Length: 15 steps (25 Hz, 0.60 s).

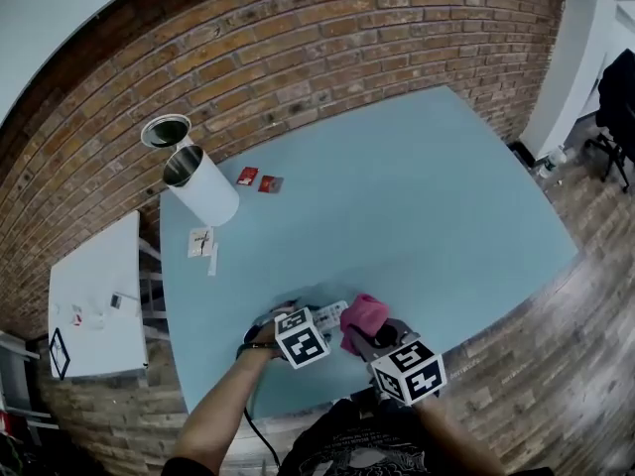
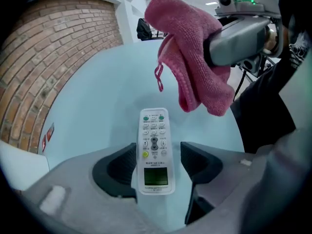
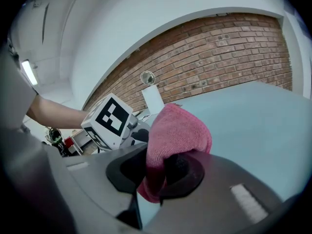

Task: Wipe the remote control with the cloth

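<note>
The left gripper points steeply down with its jaws spread wide. The remote lies flat on the blue table between them, with neither pad pressing on it and its screen end nearest the camera. The right gripper is pinched on a pink cloth that hangs bunched at one o'clock from the remote, clear of it. Both tools sit at the table's six o'clock edge, and a white cylinder lies tipped over at ten o'clock.
</note>
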{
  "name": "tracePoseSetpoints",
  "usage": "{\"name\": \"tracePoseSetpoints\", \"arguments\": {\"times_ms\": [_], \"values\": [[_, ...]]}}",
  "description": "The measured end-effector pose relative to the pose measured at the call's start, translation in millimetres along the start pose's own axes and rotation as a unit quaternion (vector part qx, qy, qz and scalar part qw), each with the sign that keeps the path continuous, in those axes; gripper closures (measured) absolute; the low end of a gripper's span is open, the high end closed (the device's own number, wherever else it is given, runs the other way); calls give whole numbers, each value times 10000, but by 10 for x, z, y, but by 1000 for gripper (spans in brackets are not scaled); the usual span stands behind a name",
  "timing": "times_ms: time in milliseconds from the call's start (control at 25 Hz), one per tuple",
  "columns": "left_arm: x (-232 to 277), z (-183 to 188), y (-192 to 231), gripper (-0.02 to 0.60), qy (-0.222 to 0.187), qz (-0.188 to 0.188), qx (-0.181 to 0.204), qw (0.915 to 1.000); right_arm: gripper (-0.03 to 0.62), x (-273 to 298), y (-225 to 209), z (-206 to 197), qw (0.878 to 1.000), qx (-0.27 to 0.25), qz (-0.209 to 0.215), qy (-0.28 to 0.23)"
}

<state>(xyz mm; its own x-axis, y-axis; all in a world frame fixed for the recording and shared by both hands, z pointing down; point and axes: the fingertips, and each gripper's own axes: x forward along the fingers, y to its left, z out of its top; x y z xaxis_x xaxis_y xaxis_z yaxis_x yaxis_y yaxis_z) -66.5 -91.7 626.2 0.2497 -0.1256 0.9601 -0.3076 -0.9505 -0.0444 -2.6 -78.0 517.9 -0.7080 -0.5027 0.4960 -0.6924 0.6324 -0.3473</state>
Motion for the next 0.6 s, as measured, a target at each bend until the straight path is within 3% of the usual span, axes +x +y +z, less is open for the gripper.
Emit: {"name": "tracePoseSetpoints", "arguments": {"times_ms": [400, 600], "values": [[122, -22, -15, 287, 793, -784, 485, 9926, 530, 33, -61, 21, 9995, 140, -272, -62], [135, -18, -23, 296, 1259, -837, 509, 9872, 530, 36, -110, 66, 9992, 163, -352, -132]]}}
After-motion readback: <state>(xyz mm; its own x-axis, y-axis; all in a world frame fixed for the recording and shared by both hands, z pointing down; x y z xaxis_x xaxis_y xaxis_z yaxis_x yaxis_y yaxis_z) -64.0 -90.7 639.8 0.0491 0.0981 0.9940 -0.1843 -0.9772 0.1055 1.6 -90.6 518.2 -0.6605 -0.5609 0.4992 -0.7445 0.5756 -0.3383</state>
